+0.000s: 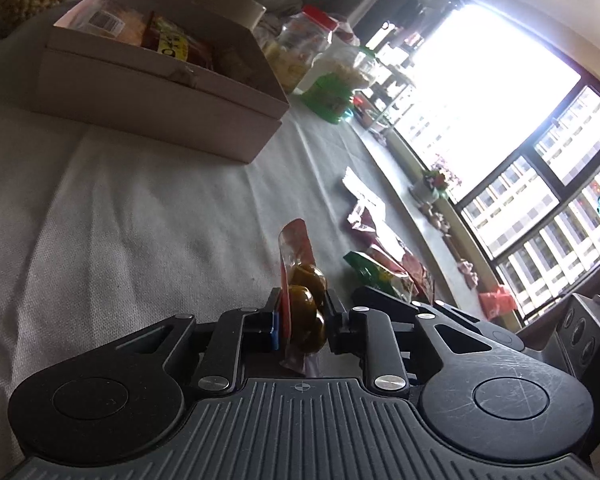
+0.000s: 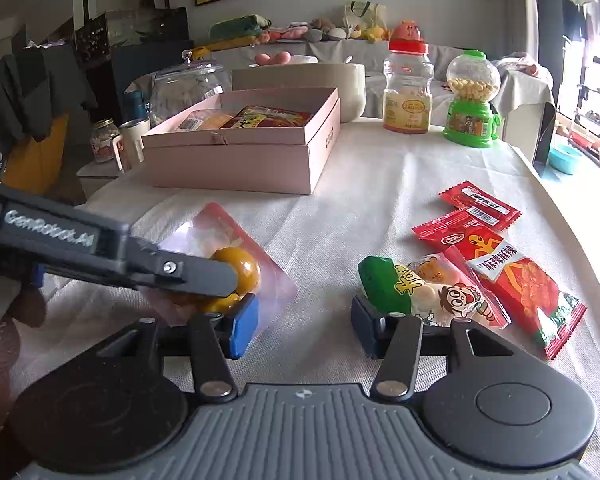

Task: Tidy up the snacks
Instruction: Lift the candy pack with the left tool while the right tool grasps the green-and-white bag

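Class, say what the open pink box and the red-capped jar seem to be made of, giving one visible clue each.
Pink box: probably matte cardboard, judging by its flat, dull walls and sharp folded edges.
Red-capped jar: likely clear glossy plastic, since the contents show through its moulded ribbed body.

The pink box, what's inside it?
Inside the pink box you can see a red snack packet and an orange-yellow packet beside it. The box's walls hide the bottom, so anything lying under those packets cannot be seen.
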The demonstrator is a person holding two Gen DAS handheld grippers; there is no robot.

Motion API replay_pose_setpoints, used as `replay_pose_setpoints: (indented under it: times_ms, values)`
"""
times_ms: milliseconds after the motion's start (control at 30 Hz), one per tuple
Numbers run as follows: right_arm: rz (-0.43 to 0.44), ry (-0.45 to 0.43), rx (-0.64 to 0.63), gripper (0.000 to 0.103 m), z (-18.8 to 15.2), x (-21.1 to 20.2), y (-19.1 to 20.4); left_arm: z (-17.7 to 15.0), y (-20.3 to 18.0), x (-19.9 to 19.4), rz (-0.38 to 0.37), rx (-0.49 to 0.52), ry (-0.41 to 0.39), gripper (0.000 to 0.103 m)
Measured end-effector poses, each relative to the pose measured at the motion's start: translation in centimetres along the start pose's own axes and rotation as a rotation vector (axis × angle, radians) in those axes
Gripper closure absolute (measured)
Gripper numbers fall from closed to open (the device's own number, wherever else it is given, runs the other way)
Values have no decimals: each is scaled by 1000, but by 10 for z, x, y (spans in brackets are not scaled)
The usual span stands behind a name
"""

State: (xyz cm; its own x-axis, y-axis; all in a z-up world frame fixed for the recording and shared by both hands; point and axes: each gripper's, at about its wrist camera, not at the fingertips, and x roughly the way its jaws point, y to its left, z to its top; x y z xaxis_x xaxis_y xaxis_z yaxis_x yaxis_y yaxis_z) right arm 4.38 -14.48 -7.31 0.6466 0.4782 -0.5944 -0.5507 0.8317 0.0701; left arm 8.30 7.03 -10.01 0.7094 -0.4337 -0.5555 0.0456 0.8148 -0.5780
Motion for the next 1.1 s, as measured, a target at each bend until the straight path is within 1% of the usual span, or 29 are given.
replay_pose_setpoints:
  times_ms: [100, 133, 200, 233, 267, 333, 367, 400, 433, 467, 500, 533, 567, 600, 700, 833, 900, 933, 1033, 1100]
  values:
    - [-11, -15, 3, 41, -1, -5, 0, -4, 4, -9, -26, -20, -24, 83]
    - [-30, -32, 6, 37, -2, -9, 0, -4, 5, -12, -16, -16, -37, 83]
    - [-91, -83, -14, 31, -4, -22, 1, -2, 7, -18, 33, 2, -76, 83]
    - [-136, -107, -30, 26, -4, -28, 2, -1, 9, -22, 60, 3, -99, 83]
    - [-175, -130, -41, 21, -5, -33, 1, 0, 12, -25, 81, -3, -120, 83]
    - [-237, -155, -55, 16, -5, -38, -3, 4, 18, -27, 113, -30, -157, 83]
    - [-265, -148, -48, 14, -4, -38, -8, 6, 20, -28, 123, -42, -169, 83]
    - [-282, -122, -24, 14, -3, -34, -16, 8, 23, -26, 131, -51, -176, 83]
    - [-290, -73, 22, 14, -1, -27, -24, 10, 25, -25, 137, -57, -179, 83]
    - [-287, -16, 91, 14, 1, -19, -34, 12, 26, -23, 143, -60, -181, 83]
    - [-264, 35, 172, 14, 2, -11, -44, 12, 27, -22, 146, -60, -181, 83]
    - [-236, 60, 237, 10, 3, -4, -52, 12, 28, -21, 143, -57, -182, 83]
    - [-237, 28, 248, 8, 4, -4, -52, 13, 29, -20, 140, -53, -185, 83]
    - [-235, 32, 244, 8, 8, -1, -50, 13, 29, -20, 138, -49, -189, 83]
    - [-166, 69, 190, 8, 18, 13, -42, 12, 32, -17, 138, -50, -192, 82]
    - [-84, 92, 56, 8, 27, 22, -22, 9, 38, -17, 129, -70, -199, 81]
    - [-107, 102, -12, 9, 27, 26, -13, 7, 39, -16, 138, -69, -210, 77]
    - [-122, 113, -26, 8, 27, 30, -15, 4, 39, -15, 149, -62, -218, 74]
    - [-106, 120, 20, 4, 27, 34, -27, 0, 38, -13, 144, -54, -229, 71]
    - [-104, 123, 23, 3, 28, 35, -28, -2, 35, -12, 152, -32, -238, 71]
